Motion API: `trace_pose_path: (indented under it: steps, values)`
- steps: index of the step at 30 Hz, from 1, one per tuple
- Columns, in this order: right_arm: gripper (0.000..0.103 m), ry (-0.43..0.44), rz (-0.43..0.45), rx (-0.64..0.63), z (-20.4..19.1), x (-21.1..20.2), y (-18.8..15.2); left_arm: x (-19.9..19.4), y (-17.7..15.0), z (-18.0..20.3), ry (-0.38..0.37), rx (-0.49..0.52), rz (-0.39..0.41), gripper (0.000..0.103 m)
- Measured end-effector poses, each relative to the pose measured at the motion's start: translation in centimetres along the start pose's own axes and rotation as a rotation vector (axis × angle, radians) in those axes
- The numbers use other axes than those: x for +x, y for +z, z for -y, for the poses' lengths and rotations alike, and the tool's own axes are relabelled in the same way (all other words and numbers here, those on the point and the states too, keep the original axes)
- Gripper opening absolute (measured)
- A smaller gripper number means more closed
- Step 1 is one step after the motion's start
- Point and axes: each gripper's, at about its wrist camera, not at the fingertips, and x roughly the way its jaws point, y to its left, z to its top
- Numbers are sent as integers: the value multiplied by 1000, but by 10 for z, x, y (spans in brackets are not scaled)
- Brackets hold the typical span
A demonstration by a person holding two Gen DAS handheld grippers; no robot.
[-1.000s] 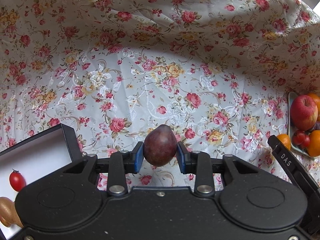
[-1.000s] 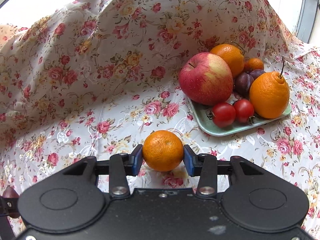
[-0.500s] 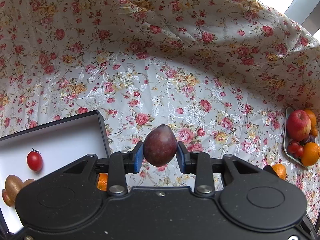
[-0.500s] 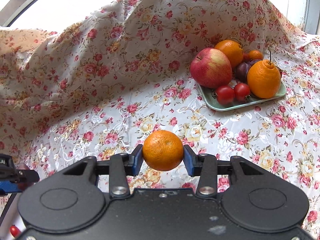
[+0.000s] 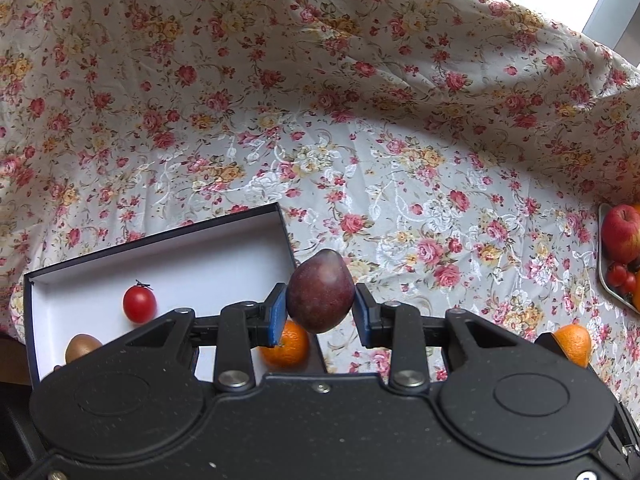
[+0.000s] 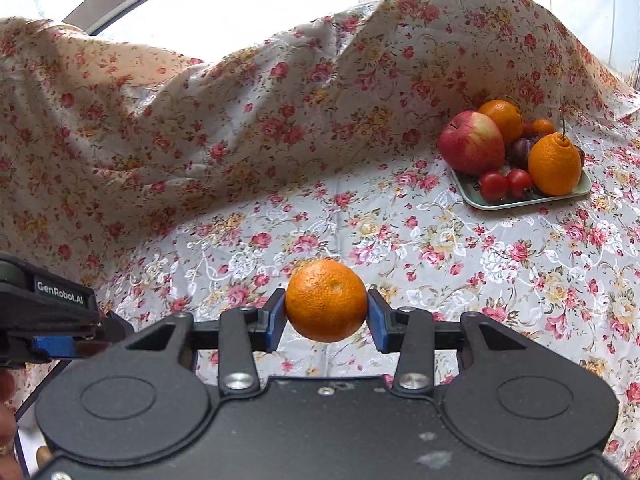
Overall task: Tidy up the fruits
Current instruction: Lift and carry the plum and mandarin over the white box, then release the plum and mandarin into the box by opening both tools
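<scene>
My left gripper [image 5: 320, 310] is shut on a dark purple plum [image 5: 320, 290], held above the right edge of a dark box with a white inside [image 5: 180, 256]. The box holds a cherry tomato [image 5: 139, 303], a mandarin [image 5: 288, 344] and a brown fruit [image 5: 82, 347]. My right gripper [image 6: 326, 316] is shut on a mandarin [image 6: 326, 300], held over the floral cloth; that mandarin also shows in the left wrist view [image 5: 572, 342]. A green tray [image 6: 520, 202] at the right holds an apple [image 6: 472, 148], oranges, plums and cherry tomatoes.
The floral cloth [image 6: 280, 160] covers the table and rises in folds at the back. The left gripper's side [image 6: 48, 320] shows at the left edge of the right wrist view. The tray [image 5: 612, 292] sits at the right edge of the left wrist view.
Both grippers have drawn back and left from the tray with their fruit. The box has come more fully into the left wrist view; the tray looks smaller in the right wrist view.
</scene>
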Motion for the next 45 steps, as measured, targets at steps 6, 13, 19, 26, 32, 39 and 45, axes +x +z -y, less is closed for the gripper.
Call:
trace_pose_path:
  steps: [6,13,19,26,32,39,45]
  values:
    - [44,37,-11,-25,-26,-8,-15,2,-2,-33,30,-46,-9,43]
    - [44,99,1,-86,-67,-8,-27,7,-2,-73,65,-84,-18,43]
    - [44,195,-17,-89,-104,-6,-34,15,-1,-119,135,-146,-21,43]
    - [44,281,-8,-116,-145,-5,-49,16,-1,-163,190,-231,-17,43]
    - [44,312,4,-224,-172,-6,-68,16,-3,-181,200,-253,-21,43]
    - [45,318,-16,-298,-190,-7,-83,11,-8,-193,198,-270,-12,44]
    - [45,315,-60,-362,-193,-4,-88,1,-17,-201,161,-310,-7,49]
